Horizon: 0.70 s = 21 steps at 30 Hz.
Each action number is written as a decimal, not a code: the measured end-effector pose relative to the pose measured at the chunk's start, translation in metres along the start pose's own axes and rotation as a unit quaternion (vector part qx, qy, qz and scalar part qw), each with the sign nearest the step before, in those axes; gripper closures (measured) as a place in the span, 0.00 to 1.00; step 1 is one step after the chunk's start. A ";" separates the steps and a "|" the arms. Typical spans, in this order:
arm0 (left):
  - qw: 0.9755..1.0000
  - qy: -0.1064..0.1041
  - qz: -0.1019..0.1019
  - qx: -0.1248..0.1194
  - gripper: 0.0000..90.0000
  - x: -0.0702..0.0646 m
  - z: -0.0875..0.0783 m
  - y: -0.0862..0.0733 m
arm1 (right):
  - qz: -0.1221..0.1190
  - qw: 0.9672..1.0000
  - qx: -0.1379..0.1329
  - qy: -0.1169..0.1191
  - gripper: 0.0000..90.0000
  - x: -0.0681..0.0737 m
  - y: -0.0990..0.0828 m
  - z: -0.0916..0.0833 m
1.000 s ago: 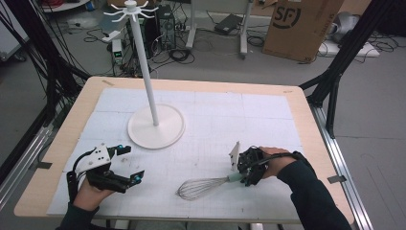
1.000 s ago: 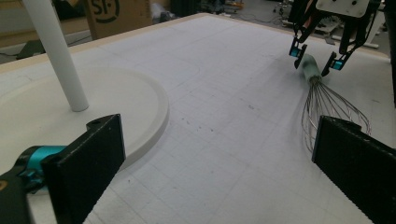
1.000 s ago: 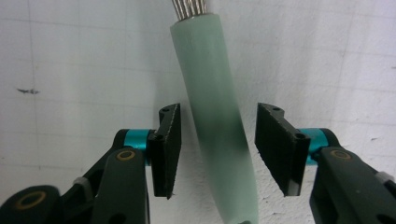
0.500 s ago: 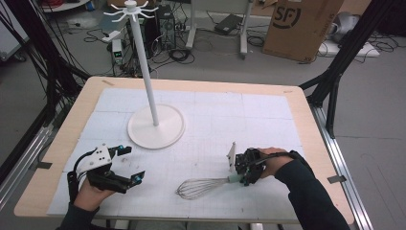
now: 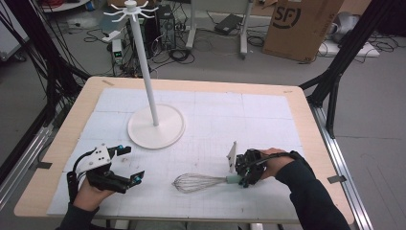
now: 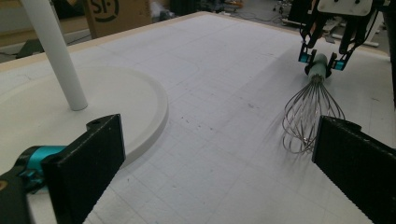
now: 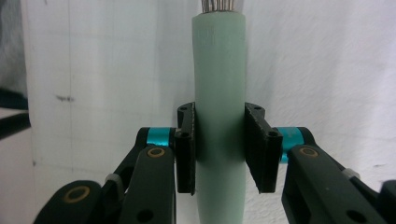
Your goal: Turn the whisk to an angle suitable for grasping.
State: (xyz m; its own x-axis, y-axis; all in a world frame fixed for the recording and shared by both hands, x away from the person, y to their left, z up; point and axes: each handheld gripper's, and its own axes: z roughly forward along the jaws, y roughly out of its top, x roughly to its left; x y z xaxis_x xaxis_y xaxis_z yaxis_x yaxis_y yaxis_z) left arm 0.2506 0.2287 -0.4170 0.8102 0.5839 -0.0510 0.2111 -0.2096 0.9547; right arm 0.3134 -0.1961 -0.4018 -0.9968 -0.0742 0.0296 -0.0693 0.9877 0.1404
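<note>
Our right tongs [image 7: 219, 154] were squeezed tight on the pale green handle of the whisk [image 7: 219, 93]. Their jaws had just been closing, and in the right gripper view one black pad pressed each side of the handle, with the handle running straight up between them. In the high view the right tongs [image 5: 245, 168] sat low over the tabletop [image 5: 268, 120], near its front edge. The whisk [image 5: 198, 182] lay flat there, its wire end pointing toward our left hand.

Our left tongs [image 5: 128, 165] were wide open and held nothing. They rested near the front left corner. In the left gripper view the two black jaws stood far apart, and the whisk's wire end [image 6: 306, 114] lay between them, farther off on the white mat.

Beyond the tongs stood the white hanging stand [image 5: 154, 122], with its round base on the tabletop and small hooks at the top of its pole. It was well apart from the whisk.

So we thought the job had only just begun. The grab was done. The whisk was not yet lifted. It looked like we would carry it to the stand and hang it on a hook.
</note>
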 end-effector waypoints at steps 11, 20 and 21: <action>1.000 0.000 -0.002 -0.001 0.03 0.000 0.000 0.000 | 0.003 0.999 -0.035 -0.004 0.75 -0.002 0.009 -0.002; 1.000 -0.007 -0.002 0.000 0.03 0.000 0.000 0.000 | -0.015 0.999 -0.037 -0.008 0.75 -0.007 0.027 0.003; 1.000 -0.007 -0.003 0.000 0.04 0.000 0.000 0.000 | -0.016 0.999 -0.040 -0.004 0.75 -0.008 0.030 0.004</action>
State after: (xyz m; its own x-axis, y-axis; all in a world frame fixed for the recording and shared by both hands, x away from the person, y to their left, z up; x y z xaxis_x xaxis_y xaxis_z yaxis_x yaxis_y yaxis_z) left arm 0.2502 0.2287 -0.4170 0.8169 0.5736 -0.0601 0.2155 -0.2069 0.9543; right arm 0.3191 -0.1656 -0.4019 -0.9945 -0.1039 0.0160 -0.0978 0.9706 0.2197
